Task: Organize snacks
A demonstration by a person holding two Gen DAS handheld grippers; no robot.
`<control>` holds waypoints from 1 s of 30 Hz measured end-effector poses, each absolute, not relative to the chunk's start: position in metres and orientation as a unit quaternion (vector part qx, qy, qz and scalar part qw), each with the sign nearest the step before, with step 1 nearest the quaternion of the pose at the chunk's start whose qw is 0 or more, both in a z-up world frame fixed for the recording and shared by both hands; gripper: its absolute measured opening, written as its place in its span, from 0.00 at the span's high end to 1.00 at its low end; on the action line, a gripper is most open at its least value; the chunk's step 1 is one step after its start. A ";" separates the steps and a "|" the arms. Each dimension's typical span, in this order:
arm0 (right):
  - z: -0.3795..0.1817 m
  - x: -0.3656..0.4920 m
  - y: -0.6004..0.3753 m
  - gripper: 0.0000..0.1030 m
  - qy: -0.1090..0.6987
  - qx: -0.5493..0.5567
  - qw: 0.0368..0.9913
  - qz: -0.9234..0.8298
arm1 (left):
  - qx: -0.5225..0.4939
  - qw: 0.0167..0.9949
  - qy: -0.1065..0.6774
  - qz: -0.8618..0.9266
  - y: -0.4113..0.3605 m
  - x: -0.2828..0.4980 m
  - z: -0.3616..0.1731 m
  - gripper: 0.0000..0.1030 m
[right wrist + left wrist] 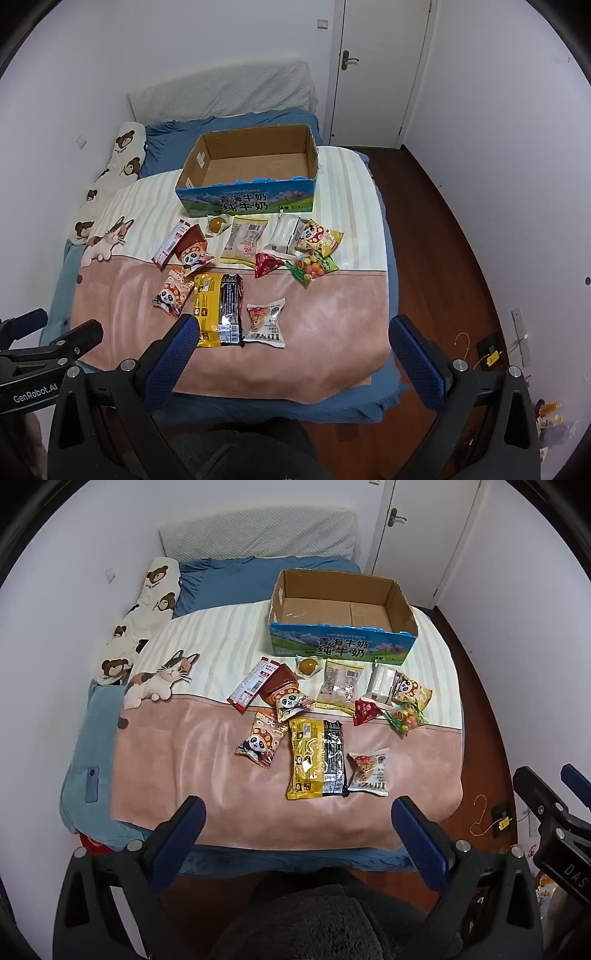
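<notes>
Both grippers spread wide and empty; snacks loose on the bed, none boxed.

Your left gripper (297, 823) holds nothing, and neither does your right gripper (291, 341). Ahead of the left lies the panda packet (259, 743); ahead, between both, the yellow-and-black pack (317, 757); beyond the snacks, farthest from you, the empty cardboard box (341, 642). Risk, in my judgement: glossy wrappers overlap, so a careless pinch may slip or drag a neighbouring packet.
</notes>
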State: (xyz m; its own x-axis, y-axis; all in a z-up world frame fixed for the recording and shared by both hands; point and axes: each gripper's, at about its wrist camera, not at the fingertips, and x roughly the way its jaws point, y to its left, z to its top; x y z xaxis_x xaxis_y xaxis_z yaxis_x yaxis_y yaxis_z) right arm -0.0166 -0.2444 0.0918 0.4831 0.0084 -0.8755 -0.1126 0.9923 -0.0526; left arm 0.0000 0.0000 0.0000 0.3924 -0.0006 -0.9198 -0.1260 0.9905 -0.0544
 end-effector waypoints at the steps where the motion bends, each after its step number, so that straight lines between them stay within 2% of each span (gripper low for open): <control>1: 0.092 -0.017 -0.245 0.00 0.507 -0.051 0.860 0.036 | -0.057 0.833 0.549 0.038 0.000 0.000 0.000 0.00; 30: 0.095 -0.010 -0.247 0.00 0.509 -0.047 0.859 0.035 | -0.051 0.836 0.545 0.040 -0.003 0.004 0.009 0.00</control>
